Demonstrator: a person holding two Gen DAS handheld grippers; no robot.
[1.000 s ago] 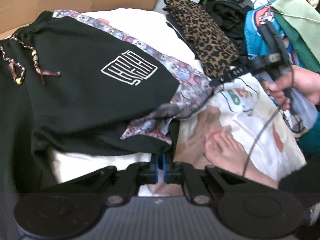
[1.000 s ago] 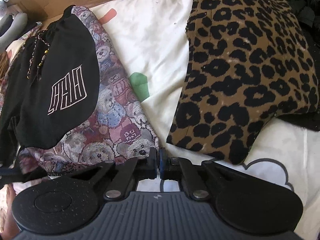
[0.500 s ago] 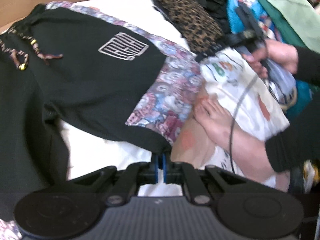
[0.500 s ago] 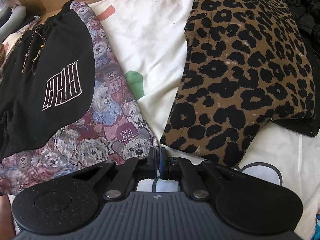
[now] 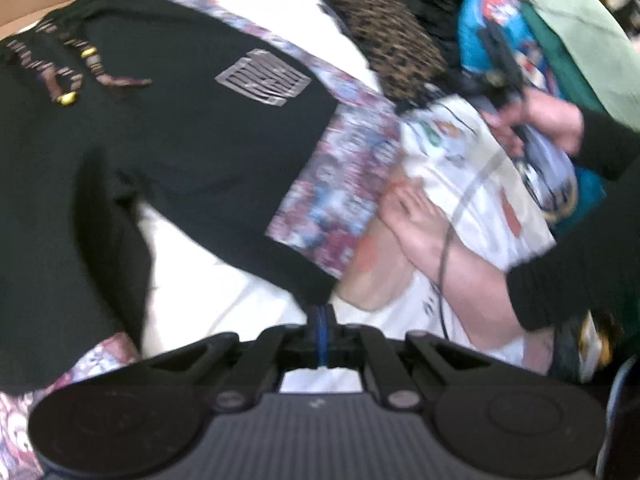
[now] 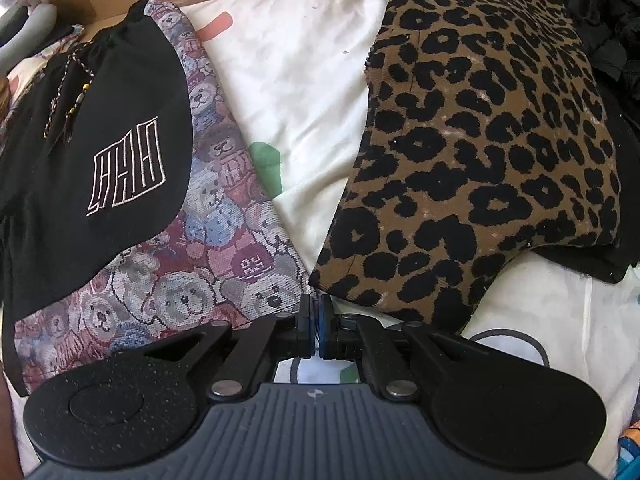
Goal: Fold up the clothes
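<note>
A white printed bed sheet [image 6: 304, 92] carries everything. On it the black shorts [image 5: 168, 152] with teddy-bear side panels lie spread flat, waistband far, hem near, probably laid out for squaring a fold. Beside them, apart, rests a folded leopard-print garment [image 6: 480, 140]. The left tongs [image 5: 322, 316] are clenched on the shorts' hem corner, seemingly holding it taut. The right tongs [image 6: 315, 322] are nearly pinched together, just beside the bear panel's edge; whether cloth sits between them, I cannot tell.

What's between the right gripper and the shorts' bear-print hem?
Nothing visible. The right gripper sits at the bear-print hem of the shorts, fingers nearly together. The leopard garment lies beside it to the right, apart across bare sheet.
</note>
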